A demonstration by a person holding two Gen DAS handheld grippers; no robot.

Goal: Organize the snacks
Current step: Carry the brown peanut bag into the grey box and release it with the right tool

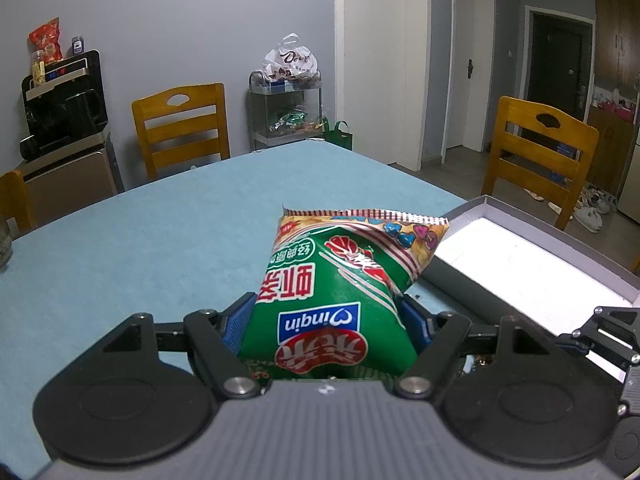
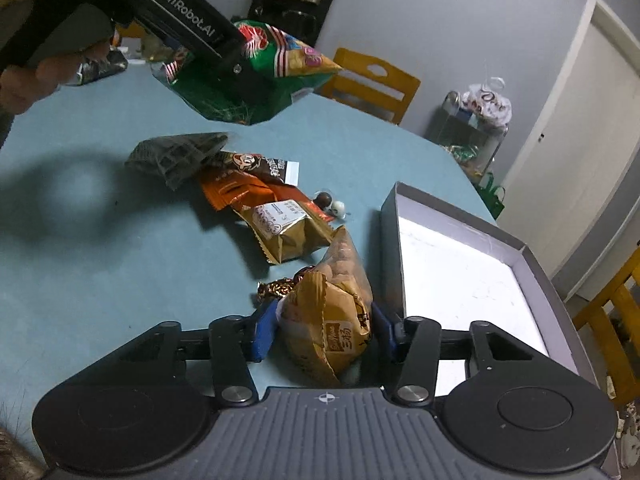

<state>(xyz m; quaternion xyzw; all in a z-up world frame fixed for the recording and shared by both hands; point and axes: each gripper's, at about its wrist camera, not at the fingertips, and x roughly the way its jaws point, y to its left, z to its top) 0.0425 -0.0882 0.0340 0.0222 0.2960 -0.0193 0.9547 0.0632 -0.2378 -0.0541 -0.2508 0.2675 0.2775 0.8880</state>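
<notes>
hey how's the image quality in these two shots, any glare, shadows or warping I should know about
Left wrist view: fisheye bends the door frames; the white floor of the box is blown out by glare. Right wrist view: a broad soft shadow lies on the blue tablecloth under the raised green bag; the box interior glares here too.

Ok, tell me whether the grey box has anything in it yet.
Empty as far as visible: the grey box shows only bare white floor.

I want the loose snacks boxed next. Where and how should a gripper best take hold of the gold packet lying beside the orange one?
Probably grip the gold packet across its puffed middle, coming from above with the fingers closing on its long sides. It lies flat on the table, and its crimped ends look thin and slippery.
</notes>
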